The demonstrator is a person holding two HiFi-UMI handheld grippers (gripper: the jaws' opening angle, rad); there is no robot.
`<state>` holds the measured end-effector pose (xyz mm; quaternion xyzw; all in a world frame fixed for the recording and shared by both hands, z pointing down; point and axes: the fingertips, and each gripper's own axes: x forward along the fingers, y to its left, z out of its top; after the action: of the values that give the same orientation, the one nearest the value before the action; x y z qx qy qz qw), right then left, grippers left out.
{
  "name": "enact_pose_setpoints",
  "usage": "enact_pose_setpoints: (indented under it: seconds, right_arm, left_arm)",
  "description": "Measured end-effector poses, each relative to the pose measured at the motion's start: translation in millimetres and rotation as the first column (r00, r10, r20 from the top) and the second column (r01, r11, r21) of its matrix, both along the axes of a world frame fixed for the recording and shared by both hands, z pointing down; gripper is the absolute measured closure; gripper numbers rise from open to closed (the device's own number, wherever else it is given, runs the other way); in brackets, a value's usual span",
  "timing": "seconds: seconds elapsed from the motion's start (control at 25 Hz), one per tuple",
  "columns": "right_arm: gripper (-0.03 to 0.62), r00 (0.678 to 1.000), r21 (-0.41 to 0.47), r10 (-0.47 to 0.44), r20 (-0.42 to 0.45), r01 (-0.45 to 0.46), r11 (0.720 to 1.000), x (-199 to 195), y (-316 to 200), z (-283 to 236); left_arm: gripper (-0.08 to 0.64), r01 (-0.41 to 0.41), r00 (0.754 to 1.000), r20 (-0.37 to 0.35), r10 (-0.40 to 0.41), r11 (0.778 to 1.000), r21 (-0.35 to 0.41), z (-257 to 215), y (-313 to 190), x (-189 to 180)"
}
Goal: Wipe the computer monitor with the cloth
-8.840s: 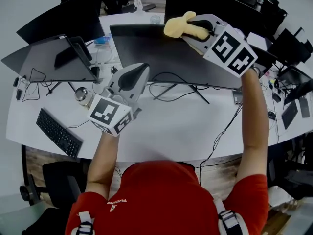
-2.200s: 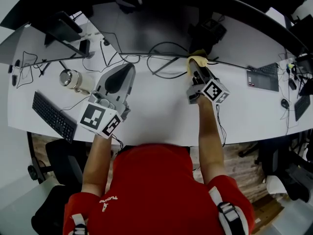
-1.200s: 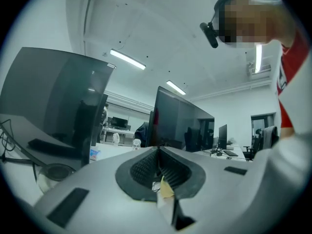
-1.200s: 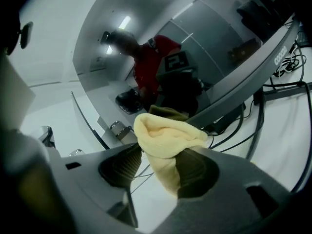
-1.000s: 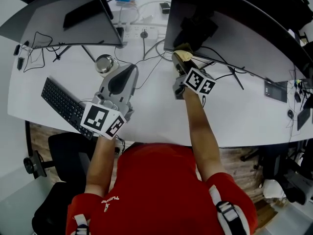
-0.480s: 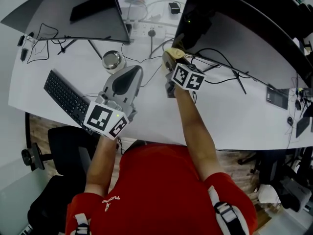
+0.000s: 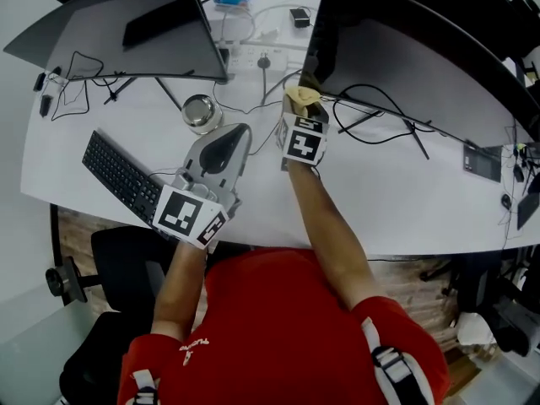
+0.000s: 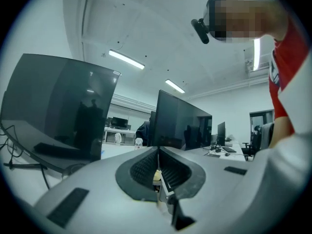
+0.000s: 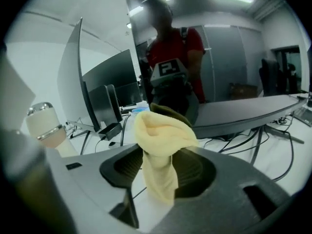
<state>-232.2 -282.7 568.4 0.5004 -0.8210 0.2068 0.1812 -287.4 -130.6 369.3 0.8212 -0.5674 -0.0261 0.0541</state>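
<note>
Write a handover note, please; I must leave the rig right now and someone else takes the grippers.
Left gripper: shut, empty, held over the desk.
Right gripper: jaws closing on the yellow cloth bunched between them.
Cloth: at the lower left corner of the monitor; contact with the screen unclear.
Done: cannot tell how much is wiped.
Left: probably wipe across the rest of the screen.

keyboard [image 7: 118, 175] on desk [image 7: 380, 201], left | tumbler [image 7: 201, 112] behind it | cloth [image 7: 301, 99] at left edge of right monitor [image 7: 405, 53]
</note>
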Motion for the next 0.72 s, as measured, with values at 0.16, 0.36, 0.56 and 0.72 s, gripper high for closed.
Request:
enact_pose_setpoints:
  seconds: [0.16, 0.36, 0.56, 0.72]
  right_arm:
    - [0.402, 0.99, 0.075, 0.114, -0.081, -0.108, 0.991, 3.0, 1.0, -7.8]
    - [0.402, 0.95, 0.151, 0.259, -0.177, -0.234, 0.961, 4.3, -3.8, -13.8]
    - [0.414, 0.901, 0.193, 0.354, -0.252, -0.311, 0.93, 9.2, -7.1, -15.1]
    - [0.397, 0.882, 0.194, 0.392, -0.26, -0.35, 0.917, 12.2, -9.0, -18.3]
  left_arm:
    - [0.548, -0.1, 0.995, 0.007, 0.1, 0.995, 0.028, -5.5, 4.2, -10.9]
    - [0.548, -0.206, 0.978, -0.011, 0.207, 0.978, 0.038, -6.7, 9.9, -33.8]
    - [0.548, -0.263, 0.964, -0.027, 0.265, 0.964, 0.045, -5.6, 13.9, -54.2]
    - [0.548, -0.287, 0.957, -0.028, 0.288, 0.957, 0.047, -2.2, 14.0, -66.5]
